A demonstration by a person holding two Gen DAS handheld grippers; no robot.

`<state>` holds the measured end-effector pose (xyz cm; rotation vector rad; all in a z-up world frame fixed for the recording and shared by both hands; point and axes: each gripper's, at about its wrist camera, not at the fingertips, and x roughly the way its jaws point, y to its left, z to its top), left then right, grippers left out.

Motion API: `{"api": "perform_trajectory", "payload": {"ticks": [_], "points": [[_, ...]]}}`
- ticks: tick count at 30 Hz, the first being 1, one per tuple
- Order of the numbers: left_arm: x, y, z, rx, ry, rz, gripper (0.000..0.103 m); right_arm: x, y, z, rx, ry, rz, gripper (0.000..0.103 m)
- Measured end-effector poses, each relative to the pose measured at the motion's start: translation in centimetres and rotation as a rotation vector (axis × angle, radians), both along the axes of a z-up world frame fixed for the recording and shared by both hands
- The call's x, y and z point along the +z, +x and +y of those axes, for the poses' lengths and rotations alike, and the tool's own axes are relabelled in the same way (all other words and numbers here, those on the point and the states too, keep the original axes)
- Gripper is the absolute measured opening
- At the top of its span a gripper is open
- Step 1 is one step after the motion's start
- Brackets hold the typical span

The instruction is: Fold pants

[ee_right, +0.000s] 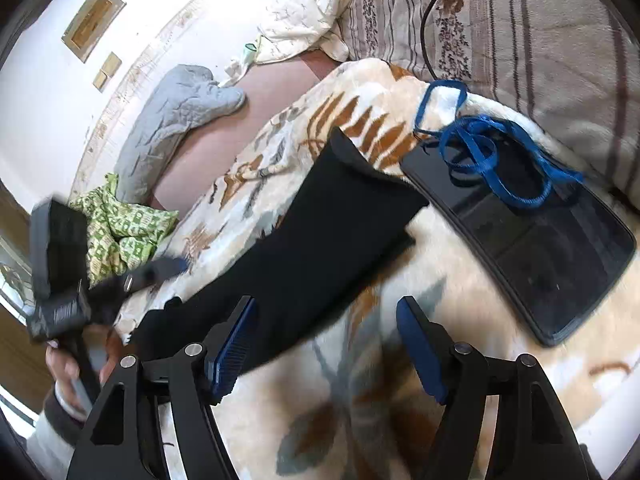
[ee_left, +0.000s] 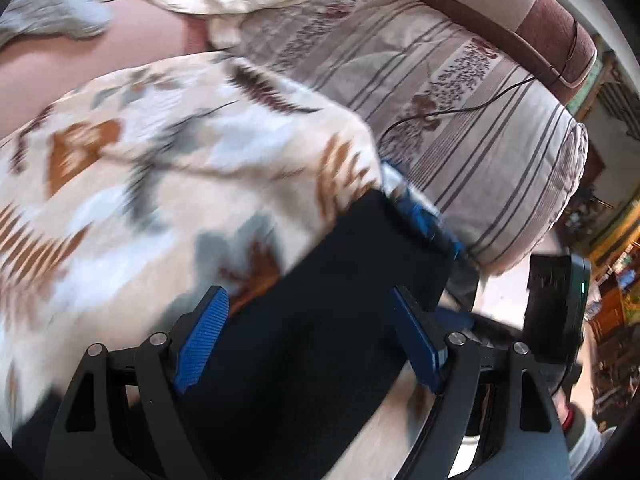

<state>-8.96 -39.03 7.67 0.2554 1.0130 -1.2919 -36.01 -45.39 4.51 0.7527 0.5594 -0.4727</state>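
Bed with striped, floral-banded beige cover [ee_left: 460, 92]: the largest item, running along the far side.

Plush cream blanket with brown leaf and grey-blue flower print [ee_right: 320, 380]: spread over the bed; all my work lies on it.

Black fabric pants [ee_right: 320, 232]: the task item, laid as one long narrow strip diagonally across the blanket, its far end beside the tablet. In my left view the strip [ee_left: 312, 340] fills the space between my left fingers.

Grey quilted cloth [ee_right: 172, 120], green patterned cloth [ee_right: 128, 228], cream quilted cloth [ee_right: 304, 12]: lying well apart from the pants, toward the wall.

Flat black tablet with dark screen [ee_right: 540, 248]: on the blanket just right of the pants.

Blue woven strap [ee_right: 488, 152]: looped loosely over the tablet's far end.

My left gripper [ee_left: 308, 344]: blue pads spread wide, over the pants, no pad visibly pressing the cloth.

My right gripper [ee_right: 326, 348]: pads wide apart, empty, over the blanket; the left pad sits at the pants' edge.
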Motion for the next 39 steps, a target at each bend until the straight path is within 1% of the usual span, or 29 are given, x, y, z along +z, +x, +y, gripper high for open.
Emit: {"api": "perform_trajectory", "payload": {"ticks": [4,6,7,8,9,11,13,14,16,17,19,22,23,24,26,27,28,30,33,34,35,36,37,39], "points": [[-1.4,0.2,-4.4,-0.069,0.014,0.045,0.082,-0.1,0.1,-0.7,-0.008,-0.009,-0.038,0.073],[-2.3,0.0,-6.1,-0.085,0.034,0.042,0.082,-0.1,0.6,-1.0,-0.002,-0.022,-0.040,0.072],[-2.9,-0.2,-7.0,-0.098,0.043,0.041,0.082,-0.1,0.9,-1.1,0.000,-0.029,-0.033,0.065],[-3.5,-0.5,-7.7,-0.107,0.053,0.042,0.082,-0.3,1.3,-1.2,-0.004,-0.035,-0.021,0.050],[-3.9,-0.6,-8.1,-0.113,0.067,0.042,0.082,-0.6,1.4,-1.6,-0.017,-0.032,-0.012,0.043],[-5.0,-1.0,-9.0,-0.123,0.089,0.049,0.082,-1.0,1.4,-2.3,-0.044,-0.007,-0.030,0.027],[-5.1,-1.4,-9.0,-0.116,0.065,0.010,0.082,-1.2,1.2,-2.9,-0.063,0.016,-0.043,0.020],[-5.0,-1.5,-9.0,-0.121,0.065,0.007,0.082,-1.2,1.2,-3.0,-0.063,0.018,-0.045,0.018],[-4.7,-1.5,-8.7,-0.114,0.067,0.018,0.082,-0.9,1.5,-2.7,-0.058,-0.007,-0.034,0.016],[-4.3,-1.2,-8.2,-0.096,0.065,0.033,0.082,-0.5,1.6,-2.5,-0.054,-0.023,-0.031,0.015],[-3.2,-0.9,-7.3,-0.067,0.059,0.036,0.082,0.3,1.5,-2.1,-0.046,-0.044,-0.040,0.014],[-0.4,0.4,-3.5,-0.011,0.016,0.005,0.082,2.0,1.7,-1.1,-0.028,-0.104,-0.044,0.012],[0.8,1.1,-1.6,0.017,-0.001,0.001,0.082,2.5,1.6,-0.8,-0.019,-0.112,-0.056,0.008],[1.6,1.9,-0.1,0.046,-0.017,0.002,0.082,3.4,1.6,-0.2,0.006,-0.121,-0.091,0.008],[3.2,3.3,3.6,0.122,-0.037,-0.006,0.082,5.2,2.1,1.5,0.043,-0.213,-0.095,0.008],[3.6,3.6,4.8,0.147,-0.038,-0.012,0.082,6.1,2.6,2.5,0.080,-0.260,-0.092,0.008],[4.1,3.8,6.3,0.165,-0.042,-0.017,0.082,6.7,3.2,3.4,0.112,-0.275,-0.093,0.008],[5.0,4.0,10.1,0.207,-0.052,-0.029,0.082,7.4,4.3,5.1,0.169,-0.272,-0.114,0.008],[5.8,4.0,15.7,0.274,-0.071,-0.026,0.082,7.7,7.0,8.0,0.273,-0.282,-0.108,0.008],[5.8,3.8,16.8,0.294,-0.078,-0.021,0.082,7.6,7.8,9.0,0.302,-0.283,-0.104,0.008],[5.8,3.7,18.9,0.329,-0.089,-0.008,0.082,7.4,8.8,10.2,0.338,-0.278,-0.100,0.008],[5.6,3.7,19.9,0.353,-0.095,0.000,0.082,7.1,9.6,11.2,0.367,-0.270,-0.094,0.008],[5.3,3.7,21.7,0.398,-0.102,0.015,0.082,6.6,10.6,12.3,0.397,-0.261,-0.080,0.009],[4.4,3.7,23.6,0.451,-0.106,0.037,0.082,5.0,12.2,14.9,0.453,-0.263,-0.034,0.009]]}}
